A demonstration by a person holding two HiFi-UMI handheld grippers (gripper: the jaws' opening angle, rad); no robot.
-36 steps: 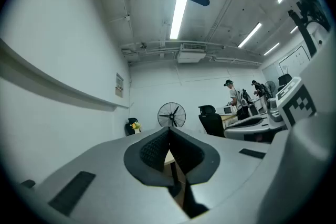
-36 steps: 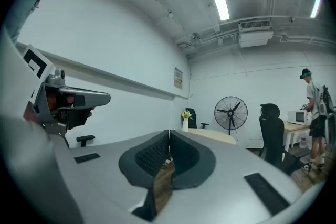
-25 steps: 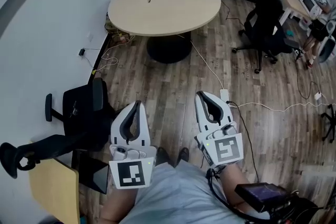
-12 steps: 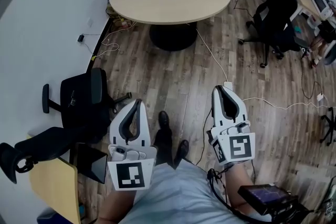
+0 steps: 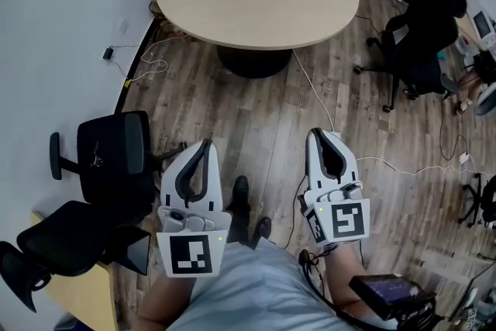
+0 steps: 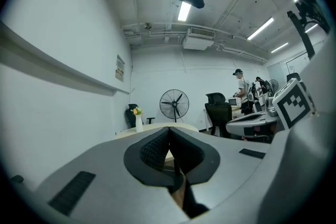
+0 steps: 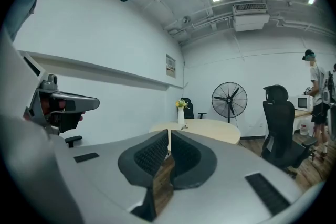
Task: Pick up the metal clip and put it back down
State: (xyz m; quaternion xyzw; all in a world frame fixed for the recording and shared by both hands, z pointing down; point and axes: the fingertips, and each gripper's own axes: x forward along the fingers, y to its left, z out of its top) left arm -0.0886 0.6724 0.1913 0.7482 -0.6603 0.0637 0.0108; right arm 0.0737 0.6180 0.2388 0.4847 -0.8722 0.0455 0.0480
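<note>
Fingers [image 5: 177,173] shut; chair [image 5: 116,160] near left gripper [image 5: 207,144]

My left claw [image 5: 206,145] and right claw [image 5: 320,136] have matching pale grey shells, each lined with black ribbed pads [image 6: 155,150]. At the back of each is a white cube [image 5: 191,256] printed with a black square marker. I wear a light blue-grey shirt [image 5: 248,294] and dark shoes [image 5: 241,190]. A black cable [image 5: 310,275] loops beside my right wrist, near a dark box with a screen [image 5: 386,291].
</note>
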